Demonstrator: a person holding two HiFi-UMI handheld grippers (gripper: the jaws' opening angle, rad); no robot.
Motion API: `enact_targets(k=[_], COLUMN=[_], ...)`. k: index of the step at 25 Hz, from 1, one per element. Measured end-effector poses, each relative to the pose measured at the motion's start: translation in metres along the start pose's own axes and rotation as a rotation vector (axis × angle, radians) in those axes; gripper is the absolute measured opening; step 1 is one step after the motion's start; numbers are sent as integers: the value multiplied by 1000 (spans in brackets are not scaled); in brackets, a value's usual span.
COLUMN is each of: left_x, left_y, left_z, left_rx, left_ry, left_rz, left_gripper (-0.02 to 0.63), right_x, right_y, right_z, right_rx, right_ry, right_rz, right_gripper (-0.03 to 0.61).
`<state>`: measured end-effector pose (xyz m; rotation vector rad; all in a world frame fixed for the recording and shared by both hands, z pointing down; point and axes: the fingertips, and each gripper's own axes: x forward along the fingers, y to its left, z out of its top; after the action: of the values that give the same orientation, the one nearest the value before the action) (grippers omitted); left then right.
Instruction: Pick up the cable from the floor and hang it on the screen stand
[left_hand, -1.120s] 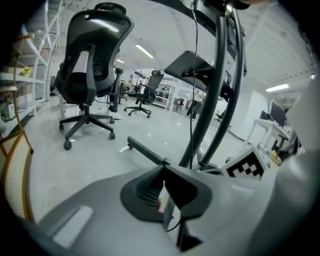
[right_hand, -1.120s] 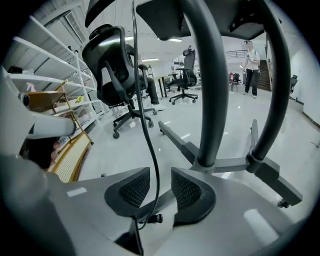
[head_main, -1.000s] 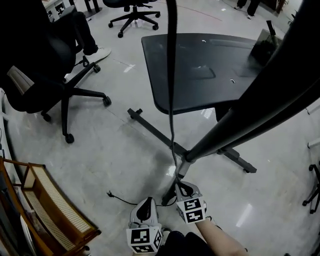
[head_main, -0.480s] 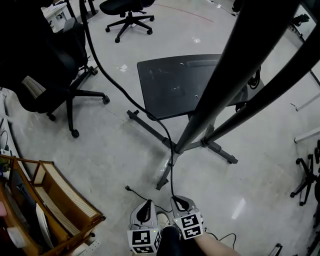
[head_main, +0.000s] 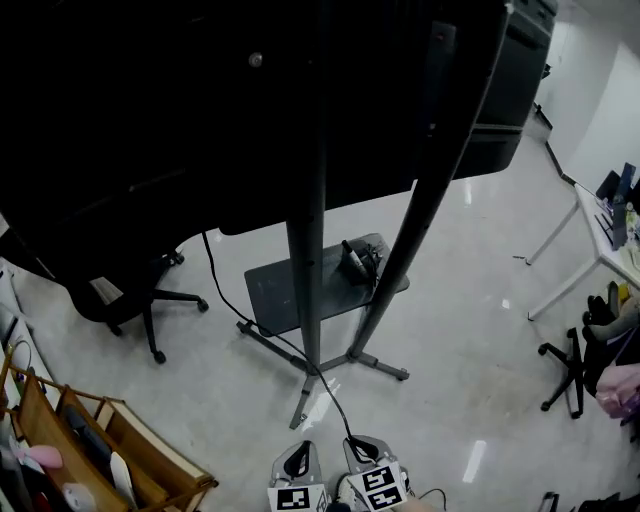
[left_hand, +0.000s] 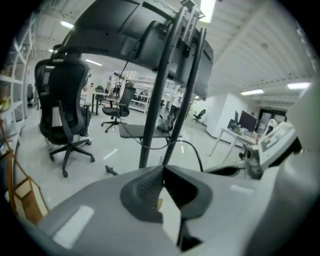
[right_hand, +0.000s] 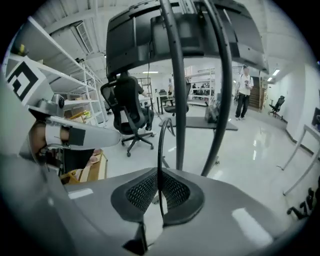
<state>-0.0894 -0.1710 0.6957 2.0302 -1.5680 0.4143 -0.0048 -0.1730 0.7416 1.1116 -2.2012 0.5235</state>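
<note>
Black cable (right_hand: 159, 150): thin, round, smooth sheath, no kinks visible. It is pinched between the pads of the right gripper (right_hand: 160, 192), whose jaws are closed onto it with only the cable's own thickness between them. From the grip it rises straight, then curls over in a small hook toward the stand.

Head view: the cable leaves the right gripper, runs past the foot of the screen stand (head_main: 312, 270), then climbs leftward toward the dark screen (head_main: 250, 100) overhead. Its far end cannot be made out.

Left gripper (left_hand: 161, 182): jaws fully together, nothing between them. It sits just beside the right gripper, low over the pale glossy floor (head_main: 450, 340).

Surroundings: black office chair (head_main: 130, 300) left of the stand; wooden rack (head_main: 130, 450) at the floor's lower left corner.
</note>
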Motion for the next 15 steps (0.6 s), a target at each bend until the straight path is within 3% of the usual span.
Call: enact_targets(k=[8,11,15], left_x=[-48,-52,-58], left_y=[-87,-117,-157], left_z=[137,186,240], left_rx=[34,106,188], left_ry=[-117,-161,-189], left_rz=[-53,-87,-151], left_gripper=[8,8,8], right_x=[-143,-181,-223], right_y=[-94,-126,-152], right_z=[107,149,207], right_rx=[-20,-56,-117], right_ry=[-170,-234,-298], right_rz=[-185,-238,-244], right_gripper=[15,14,14])
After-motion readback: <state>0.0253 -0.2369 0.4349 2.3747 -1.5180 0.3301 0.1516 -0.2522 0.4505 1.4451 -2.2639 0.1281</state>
